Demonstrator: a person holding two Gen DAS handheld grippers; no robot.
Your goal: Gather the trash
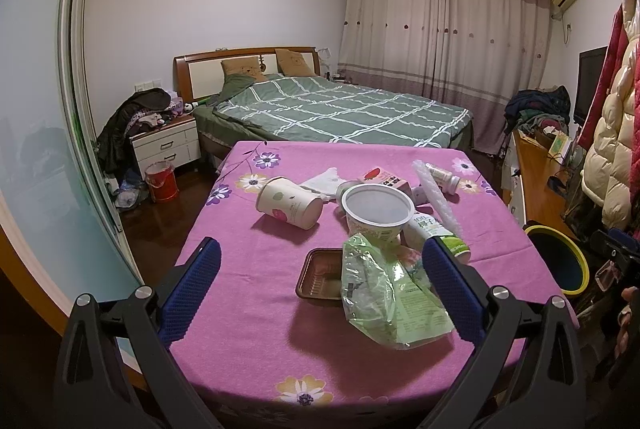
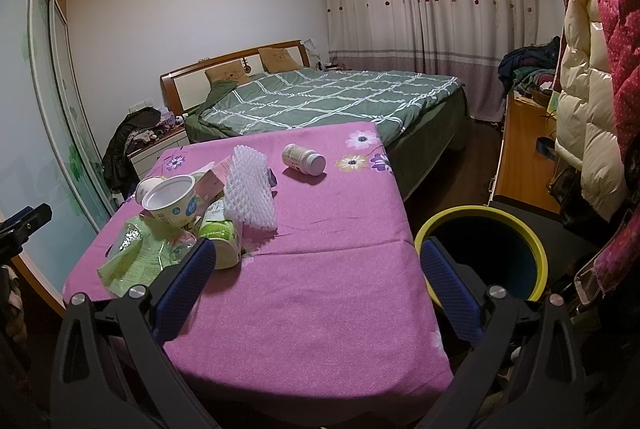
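Note:
Trash lies on a table with a pink flowered cloth (image 1: 256, 345): a tipped paper cup (image 1: 289, 203), an upright white cup (image 1: 378, 211), a brown plastic tray (image 1: 320, 279), a crumpled green plastic bag (image 1: 386, 299), a green-labelled bottle (image 1: 438, 229), white foam netting (image 2: 250, 185), a pink carton (image 1: 386, 178) and a small lying bottle (image 2: 304, 159). A bin with a yellow rim (image 2: 484, 253) stands at the table's right side. My left gripper (image 1: 320, 261) is open and empty, above the table's near edge around the tray and bag. My right gripper (image 2: 318, 261) is open and empty over bare cloth.
A bed with a green checked cover (image 1: 340, 109) stands behind the table. A white nightstand (image 1: 166, 145) and a red bucket (image 1: 162, 181) are at the left. A wooden desk (image 2: 524, 157) and hanging coats (image 2: 588, 117) are at the right.

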